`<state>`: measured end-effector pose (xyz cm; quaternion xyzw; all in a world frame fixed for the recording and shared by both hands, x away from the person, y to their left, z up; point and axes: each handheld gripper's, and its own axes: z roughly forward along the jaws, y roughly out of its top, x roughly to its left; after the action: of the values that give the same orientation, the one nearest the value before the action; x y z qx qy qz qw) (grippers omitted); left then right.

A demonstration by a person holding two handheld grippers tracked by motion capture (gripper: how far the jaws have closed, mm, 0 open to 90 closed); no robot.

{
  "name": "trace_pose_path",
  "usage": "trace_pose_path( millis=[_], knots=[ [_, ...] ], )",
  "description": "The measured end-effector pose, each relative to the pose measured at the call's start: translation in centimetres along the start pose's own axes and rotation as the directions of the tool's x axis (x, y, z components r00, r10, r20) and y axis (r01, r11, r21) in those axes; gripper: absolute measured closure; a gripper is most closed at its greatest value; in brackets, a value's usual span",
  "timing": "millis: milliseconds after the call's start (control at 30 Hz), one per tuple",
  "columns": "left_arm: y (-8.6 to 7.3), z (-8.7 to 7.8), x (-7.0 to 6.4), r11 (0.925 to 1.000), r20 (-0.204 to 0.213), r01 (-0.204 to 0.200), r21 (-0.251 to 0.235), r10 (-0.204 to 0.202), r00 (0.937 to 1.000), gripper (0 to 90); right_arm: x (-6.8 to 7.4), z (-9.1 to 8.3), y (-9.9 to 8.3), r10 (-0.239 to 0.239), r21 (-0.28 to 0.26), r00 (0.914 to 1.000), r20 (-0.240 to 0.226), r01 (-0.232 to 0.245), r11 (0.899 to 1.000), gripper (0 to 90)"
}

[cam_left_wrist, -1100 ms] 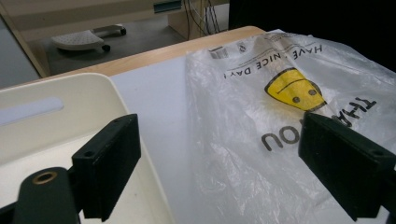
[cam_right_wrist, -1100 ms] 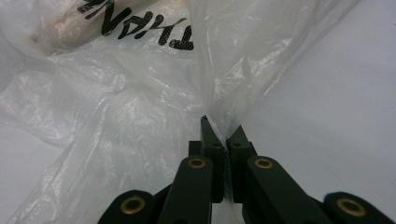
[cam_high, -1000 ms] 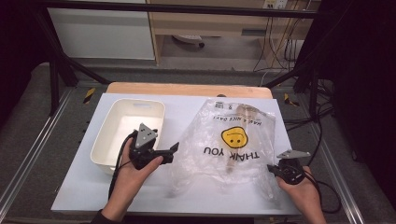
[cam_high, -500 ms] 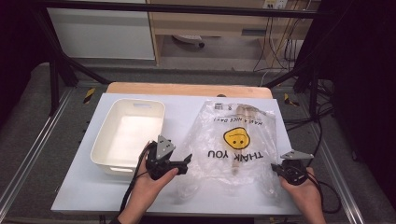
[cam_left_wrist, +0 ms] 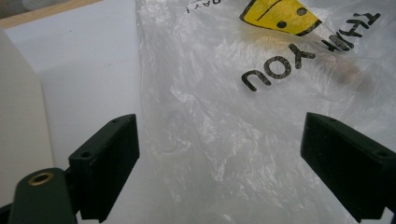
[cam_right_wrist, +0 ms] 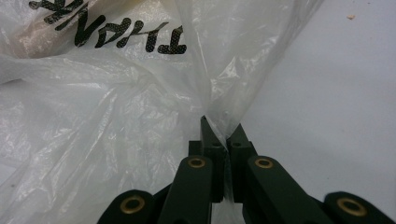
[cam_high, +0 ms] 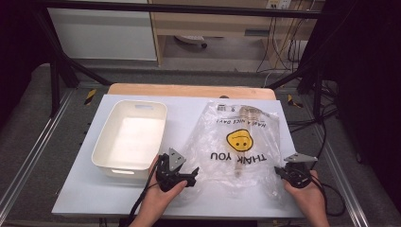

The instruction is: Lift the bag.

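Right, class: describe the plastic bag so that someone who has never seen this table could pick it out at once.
Start at the white table. On its right half, beside the white tub, lies a flat, crinkled plastic bag. It is see-through and carries a yellow smiley face and the words THANK YOU in black, which nothing else there has; the right gripper pinches its corner.

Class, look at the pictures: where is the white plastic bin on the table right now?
In the high view the white plastic bin sits on the table's left half, left of the printed plastic bag, with the left gripper beside its near right corner.
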<state>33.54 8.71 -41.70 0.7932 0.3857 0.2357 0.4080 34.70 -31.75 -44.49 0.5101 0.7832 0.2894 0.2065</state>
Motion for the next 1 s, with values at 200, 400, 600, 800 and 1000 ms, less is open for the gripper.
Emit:
trace_pose_path(
  millis=[200, 400, 600, 800, 1000],
  knots=[
    [-0.8, 0.5, 0.2, 0.9994, 0.003, 0.022, 0.025, -0.022, 0.9997, 10.9, -0.1, 0.0, 0.0, 0.005, 0.002, 1.0000, 0.000, -0.005, 1.000, 90.0],
    [-1.2, 1.3, 0.4, 0.9992, -0.016, 0.008, 0.040, -0.007, 0.9998, 12.6, -0.1, 0.0, 0.0, 0.008, 0.004, 1.0000, 0.003, -0.008, 1.000, 90.0],
    [-2.1, 2.5, 0.7, 0.9955, -0.011, 0.031, 0.089, -0.030, 0.9995, 12.6, -0.1, 0.1, 0.0, 0.005, 0.003, 1.0000, 0.005, -0.005, 1.000, 90.0],
    [-2.6, 3.6, 1.0, 0.9899, 0.002, 0.077, 0.119, -0.078, 0.9969, 11.8, -0.1, 0.1, 0.0, 0.003, 0.003, 1.0000, 0.007, -0.003, 1.000, 90.0],
    [-2.7, 3.8, 1.4, 0.9824, 0.031, 0.128, 0.136, -0.134, 0.9905, 15.1, -0.1, 0.1, 0.0, -0.001, 0.003, 1.0000, 0.008, 0.001, 1.000, 90.0]
  ],
)
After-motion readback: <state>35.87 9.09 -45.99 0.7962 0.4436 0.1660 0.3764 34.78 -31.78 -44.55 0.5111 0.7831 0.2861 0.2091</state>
